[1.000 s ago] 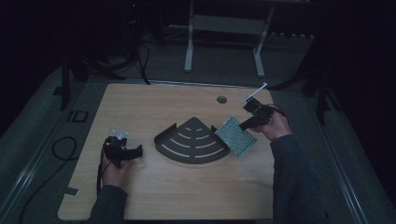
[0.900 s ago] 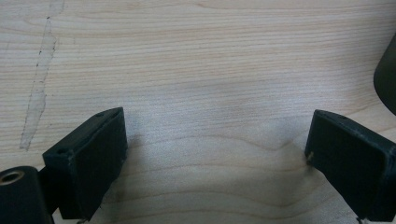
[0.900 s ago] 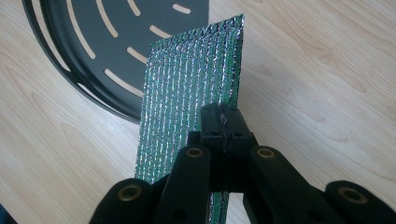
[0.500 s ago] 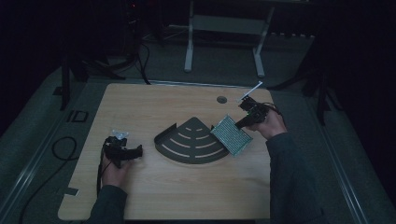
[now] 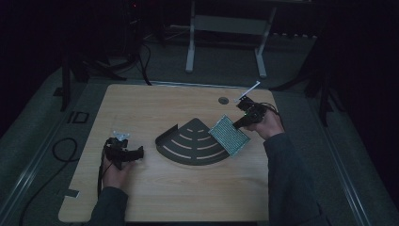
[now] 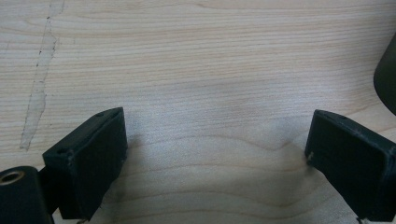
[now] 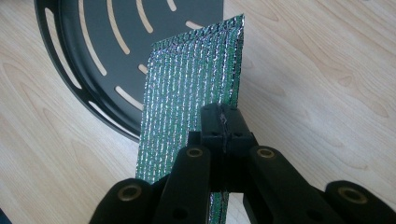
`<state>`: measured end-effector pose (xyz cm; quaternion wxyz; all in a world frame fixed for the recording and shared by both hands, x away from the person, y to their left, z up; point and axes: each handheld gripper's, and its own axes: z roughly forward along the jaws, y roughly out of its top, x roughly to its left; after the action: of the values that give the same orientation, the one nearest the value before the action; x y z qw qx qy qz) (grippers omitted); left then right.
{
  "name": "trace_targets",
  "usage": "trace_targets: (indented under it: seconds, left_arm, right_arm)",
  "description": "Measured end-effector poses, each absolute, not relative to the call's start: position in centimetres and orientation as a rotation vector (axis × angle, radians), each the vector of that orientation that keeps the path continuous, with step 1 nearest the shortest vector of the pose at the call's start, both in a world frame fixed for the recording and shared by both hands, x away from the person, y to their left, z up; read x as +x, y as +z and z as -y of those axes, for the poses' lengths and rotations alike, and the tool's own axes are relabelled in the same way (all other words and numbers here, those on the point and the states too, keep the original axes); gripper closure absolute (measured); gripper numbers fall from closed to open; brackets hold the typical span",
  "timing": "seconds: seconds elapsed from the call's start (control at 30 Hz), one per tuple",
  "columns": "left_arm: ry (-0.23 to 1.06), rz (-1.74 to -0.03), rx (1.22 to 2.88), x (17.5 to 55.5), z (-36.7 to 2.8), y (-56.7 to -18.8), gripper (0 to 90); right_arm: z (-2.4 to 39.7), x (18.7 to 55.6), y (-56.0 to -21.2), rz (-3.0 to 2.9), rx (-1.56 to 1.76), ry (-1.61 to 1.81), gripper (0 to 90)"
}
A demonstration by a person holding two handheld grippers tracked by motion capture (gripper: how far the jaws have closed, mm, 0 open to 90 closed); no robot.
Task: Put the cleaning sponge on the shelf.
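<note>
A shiny green-and-silver quilted pouch (image 5: 229, 134) hangs tilted over the right edge of a black fan-shaped slotted tray (image 5: 188, 143) in the middle of the table. My right gripper (image 5: 242, 121) is shut on the pouch's near edge; in the right gripper view the jaws pinch the pouch (image 7: 194, 93) at the gripper (image 7: 223, 122), with the tray (image 7: 93, 42) behind it. At the table's left, my left gripper (image 5: 136, 153) rests low, pointing right toward the tray. The left gripper view has its jaws wide apart at the gripper (image 6: 217, 154) over bare wood, nothing between them.
The wooden table (image 5: 141, 113) has a small round grommet (image 5: 223, 100) near its far edge. A white strip (image 5: 249, 90) juts from behind the right hand. Cables lie on the floor at the left, and a white frame stands beyond the table.
The right hand has shifted the pouch slightly toward the tray. The left hand and its gripper have stayed put.
</note>
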<state>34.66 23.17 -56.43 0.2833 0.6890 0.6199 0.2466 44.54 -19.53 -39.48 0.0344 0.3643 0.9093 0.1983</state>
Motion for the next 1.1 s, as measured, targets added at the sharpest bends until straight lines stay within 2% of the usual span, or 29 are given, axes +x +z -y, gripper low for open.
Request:
trace_targets:
  seconds: [1.1]
  left_arm:
    - [0.659,-1.659,1.845,34.7,-23.2,-56.4,6.0]
  right_arm:
    - [17.2,46.4,-41.4,-2.796,1.110,0.600,89.6]
